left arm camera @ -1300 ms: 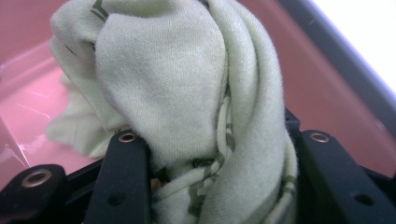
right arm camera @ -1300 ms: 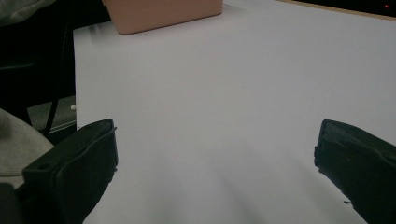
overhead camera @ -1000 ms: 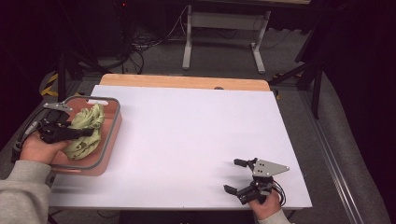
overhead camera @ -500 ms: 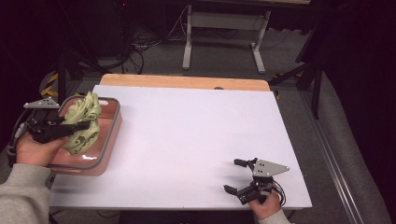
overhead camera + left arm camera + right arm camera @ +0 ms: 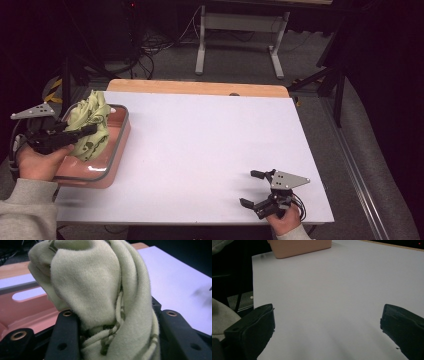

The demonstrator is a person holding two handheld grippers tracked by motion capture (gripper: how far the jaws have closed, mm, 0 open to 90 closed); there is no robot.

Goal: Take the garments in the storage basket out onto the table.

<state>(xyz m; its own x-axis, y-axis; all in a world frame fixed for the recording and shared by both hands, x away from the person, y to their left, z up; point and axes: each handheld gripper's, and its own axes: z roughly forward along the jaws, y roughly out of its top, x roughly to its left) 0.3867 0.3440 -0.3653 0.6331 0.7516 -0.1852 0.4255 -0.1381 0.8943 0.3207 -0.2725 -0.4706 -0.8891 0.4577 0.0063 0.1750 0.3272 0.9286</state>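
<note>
Since a second earlier, the left gripper (image 5: 82,132) had risen and drawn back toward the left rim of the tray (image 5: 112,165), lifting the cloth (image 5: 92,127) up out of it. That pale green cloth, marked with darker stripes, hung bunched above the tray's left part, its top rising past the tray's far rim in the high view. In the left gripper view the cloth (image 5: 100,290) was clamped between the two black jaws, its folds bulging over and hiding the gap between them, with the pink tray (image 5: 27,312) below and behind it. The left hand (image 5: 35,162) held the gripper just outside the tray's near left corner.

The tray sat at the left edge of the white table (image 5: 210,145). Well apart from the tray, near the table's front right corner, the right gripper (image 5: 252,189) had stayed where it was, resting on the table with the right hand (image 5: 285,222) behind it. Its jaws stood spread wide with nothing between them; in the right gripper view the gripper (image 5: 327,322) faced bare table, with the tray's pink wall (image 5: 302,246) far ahead.
</note>
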